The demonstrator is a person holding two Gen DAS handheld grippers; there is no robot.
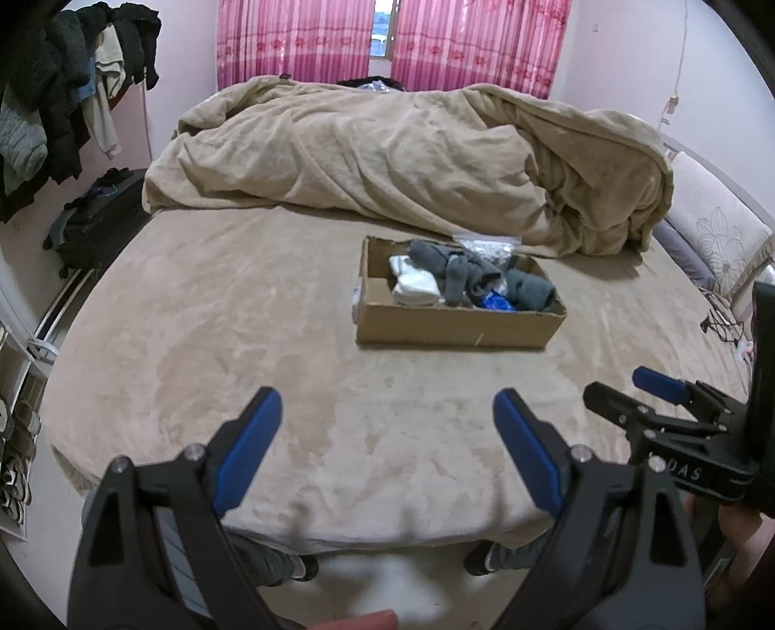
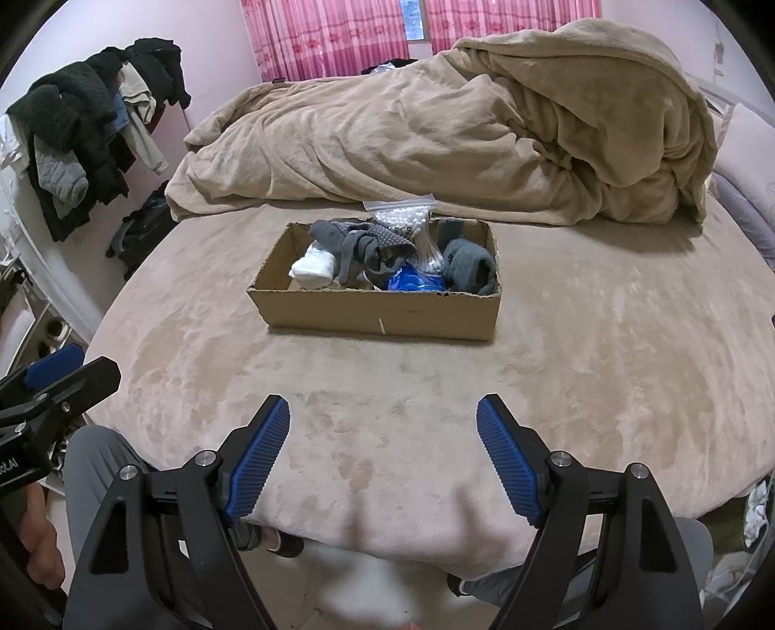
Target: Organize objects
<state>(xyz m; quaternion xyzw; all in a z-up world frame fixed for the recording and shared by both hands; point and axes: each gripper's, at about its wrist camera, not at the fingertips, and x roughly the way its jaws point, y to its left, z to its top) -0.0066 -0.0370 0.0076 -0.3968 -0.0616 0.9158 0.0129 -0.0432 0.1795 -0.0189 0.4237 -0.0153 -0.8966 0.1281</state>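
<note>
A cardboard box (image 1: 455, 329) (image 2: 378, 315) sits on the bed, in front of a heaped blanket. In it lie grey socks (image 1: 450, 271) (image 2: 373, 247), a white sock roll (image 1: 414, 286) (image 2: 312, 269), a dark grey roll (image 1: 530, 291) (image 2: 467, 266), a blue packet (image 1: 496, 301) (image 2: 411, 281) and a clear bag of cotton swabs (image 1: 487, 247) (image 2: 404, 215). My left gripper (image 1: 387, 412) is open and empty above the bed's near edge, well short of the box. My right gripper (image 2: 382, 417) is open and empty, also short of the box; it shows at the left wrist view's right (image 1: 625, 392).
A bunched beige blanket (image 1: 411, 160) (image 2: 460, 135) covers the far half of the bed. Clothes hang on a rack (image 1: 63, 97) (image 2: 87, 131) at the left, with a dark suitcase (image 1: 97, 223) on the floor. A floral pillow (image 1: 717, 237) lies right. Pink curtains (image 1: 315, 43) hang behind.
</note>
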